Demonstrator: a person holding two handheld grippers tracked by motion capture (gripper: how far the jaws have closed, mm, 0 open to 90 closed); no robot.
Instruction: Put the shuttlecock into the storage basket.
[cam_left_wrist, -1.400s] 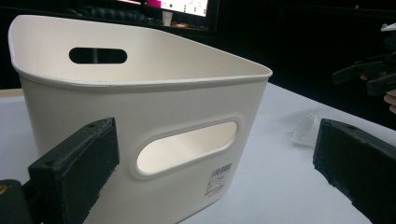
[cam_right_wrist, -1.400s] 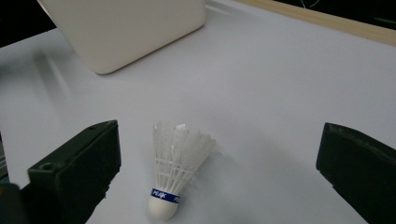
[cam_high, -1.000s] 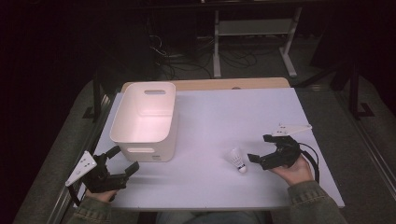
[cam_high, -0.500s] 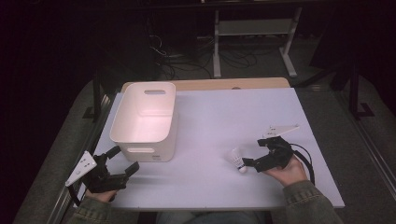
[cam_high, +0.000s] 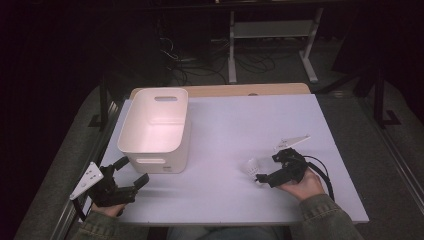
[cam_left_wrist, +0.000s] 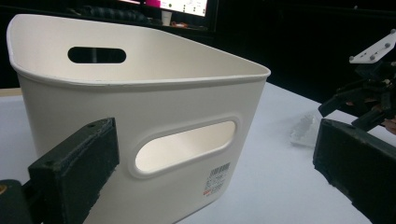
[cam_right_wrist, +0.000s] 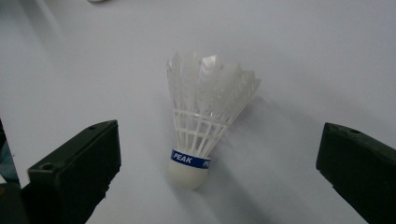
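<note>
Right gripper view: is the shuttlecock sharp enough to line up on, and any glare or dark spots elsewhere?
Right gripper view: shuttlecock sharp, its blue band legible, soft shadow to its right. Left gripper view: bin crisp, near jaws soft. High view: table evenly lit, surroundings very dark.

High view above table (cam_high: 225, 125); tool views close, low; shuttlecock (cam_right_wrist: 205, 121) in all three

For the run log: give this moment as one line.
right gripper: open, astride shuttlecock | shuttlecock: on table, ungrasped | left gripper: open, idle beside bin
</note>
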